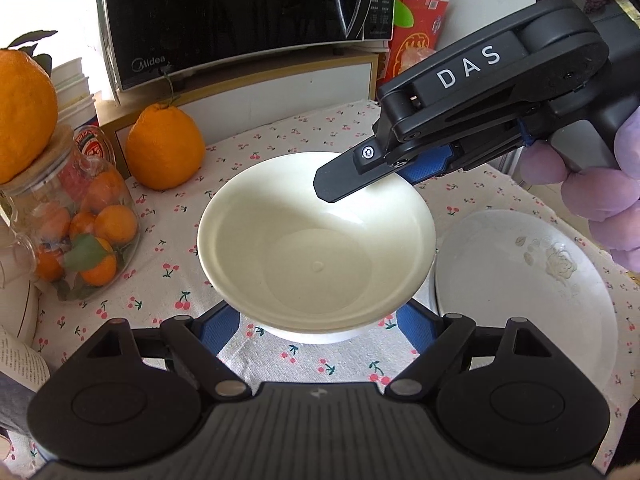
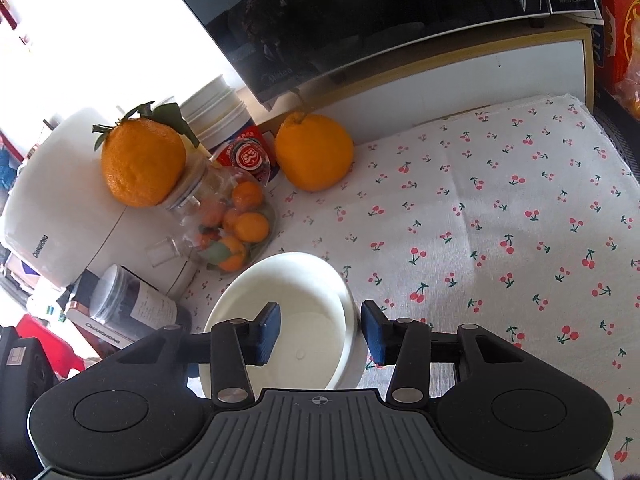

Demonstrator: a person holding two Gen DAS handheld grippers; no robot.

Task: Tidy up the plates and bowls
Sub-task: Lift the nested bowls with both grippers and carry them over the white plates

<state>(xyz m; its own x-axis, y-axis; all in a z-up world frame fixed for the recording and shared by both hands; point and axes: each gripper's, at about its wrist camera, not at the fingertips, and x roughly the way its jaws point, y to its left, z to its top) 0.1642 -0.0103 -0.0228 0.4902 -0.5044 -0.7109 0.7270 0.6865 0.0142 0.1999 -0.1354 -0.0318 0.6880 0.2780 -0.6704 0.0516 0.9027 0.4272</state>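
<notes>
While both grippers meet on it, the white bowl (image 1: 316, 240) sits mid-table on the cherry-print cloth (image 2: 500, 220), in front of the Midea microwave (image 1: 240, 12). A second white edge shows beneath the bowl; foot or another bowl, cannot tell.

Left gripper (image 1: 318, 320): fingers wide apart, blue pads (image 1: 218, 326) tucked in under the bowl's flare on either side, pressed against its wall.

Right gripper (image 2: 320, 332): fingers partly closed and straddling the bowl's rim, one pad inside, one outside. Whether the pads press on the wall, cannot tell. A purple-gloved hand (image 1: 592, 200) holds it.

Just right of the bowl, in the left wrist view: clear embossed plate (image 1: 520, 280), flat on the cloth. To the bowl's left: glass jar of small oranges (image 1: 80, 224), a large orange (image 1: 20, 116) on its lid, another (image 1: 164, 148) on the cloth.
</notes>
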